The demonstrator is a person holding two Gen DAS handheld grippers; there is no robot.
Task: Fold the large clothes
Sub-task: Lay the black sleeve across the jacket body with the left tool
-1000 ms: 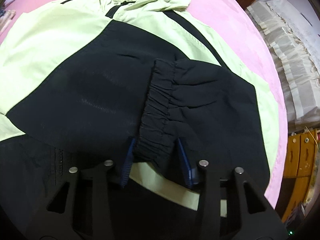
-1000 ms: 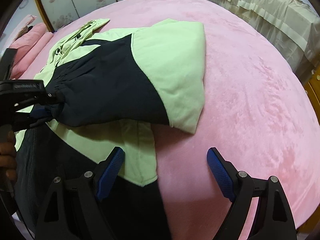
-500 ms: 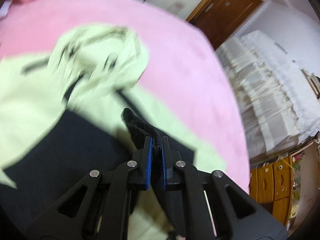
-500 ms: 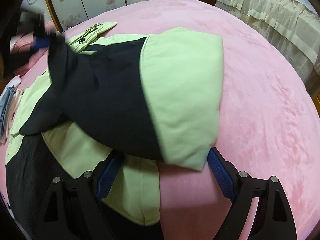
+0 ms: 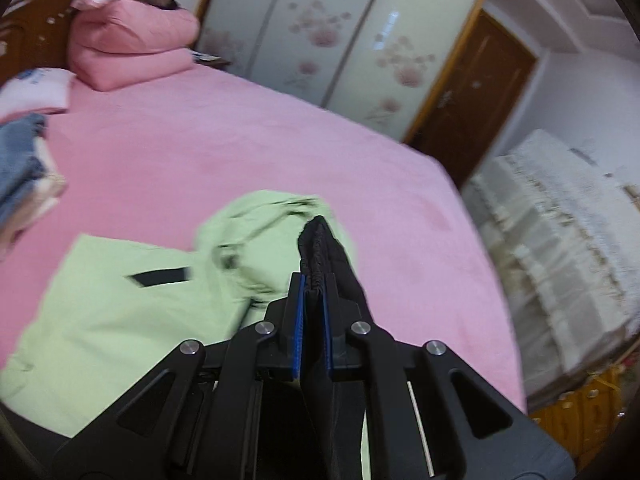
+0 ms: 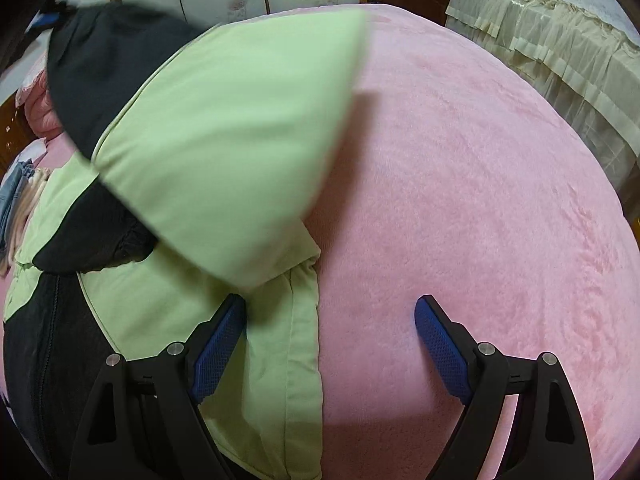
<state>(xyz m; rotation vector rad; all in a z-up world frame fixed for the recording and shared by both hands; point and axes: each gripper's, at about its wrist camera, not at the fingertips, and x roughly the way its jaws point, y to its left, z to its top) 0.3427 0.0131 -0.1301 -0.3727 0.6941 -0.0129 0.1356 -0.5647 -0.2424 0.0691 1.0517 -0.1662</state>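
My left gripper [image 5: 312, 292] clamps its fingers on the black cuff [image 5: 318, 248], lifting the sleeve [image 6: 224, 128] off the jacket [image 6: 160, 312] on the bed [image 6: 460, 200] for folding; right gripper [image 6: 328, 340] waits, fingers apart.

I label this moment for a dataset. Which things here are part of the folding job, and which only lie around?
Part of the job:
- green and black jacket
- its black cuff, clamped in the left gripper
- right gripper, open over the jacket's edge

Lying around:
- folded pink quilt
- stack of folded clothes
- pink bed cover
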